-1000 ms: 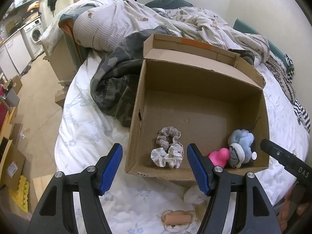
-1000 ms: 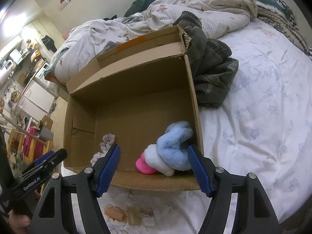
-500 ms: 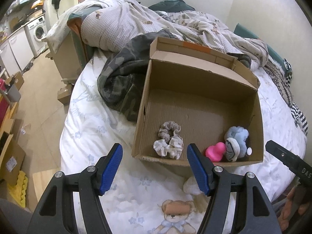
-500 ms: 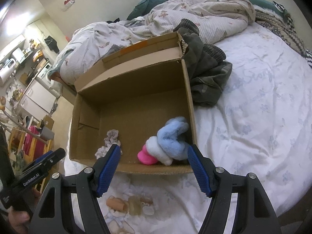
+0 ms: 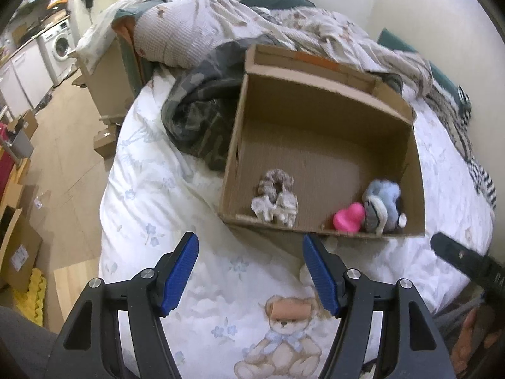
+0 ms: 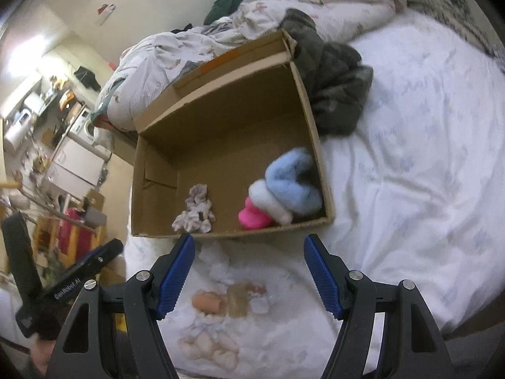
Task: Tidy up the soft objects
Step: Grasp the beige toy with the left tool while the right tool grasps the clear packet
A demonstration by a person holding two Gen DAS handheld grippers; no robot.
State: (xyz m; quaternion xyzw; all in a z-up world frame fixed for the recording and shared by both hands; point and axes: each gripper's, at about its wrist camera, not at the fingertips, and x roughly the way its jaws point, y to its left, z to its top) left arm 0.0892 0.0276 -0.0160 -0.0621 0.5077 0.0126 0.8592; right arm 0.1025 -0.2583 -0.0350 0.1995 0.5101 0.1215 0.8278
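An open cardboard box [image 5: 322, 101] [image 6: 221, 107] lies on the white bed. Inside, near its front wall, sit grey and white scrunchies [image 5: 276, 197] [image 6: 195, 213], a pink soft toy [image 5: 348, 218] [image 6: 252, 216] and a blue-and-white plush [image 5: 382, 205] [image 6: 288, 189]. My left gripper [image 5: 251, 267] hovers open over the sheet in front of the box, nothing between its blue pads. My right gripper [image 6: 247, 268] is also open and empty, just short of the box's front edge. The tip of each gripper shows at the side of the other wrist view.
A dark camouflage garment [image 5: 202, 120] [image 6: 334, 79] is bunched beside the box. A crumpled duvet [image 5: 195, 22] fills the bed's far end. The sheet has a teddy bear print [image 5: 284, 331]. The bed edge drops at left to a floor with boxes [image 5: 19, 246] and a washing machine [image 5: 58, 47].
Both grippers have drawn back from the box, which now sits farther off and smaller in both views. Their jaws stay equally wide, and the box's contents have not moved.
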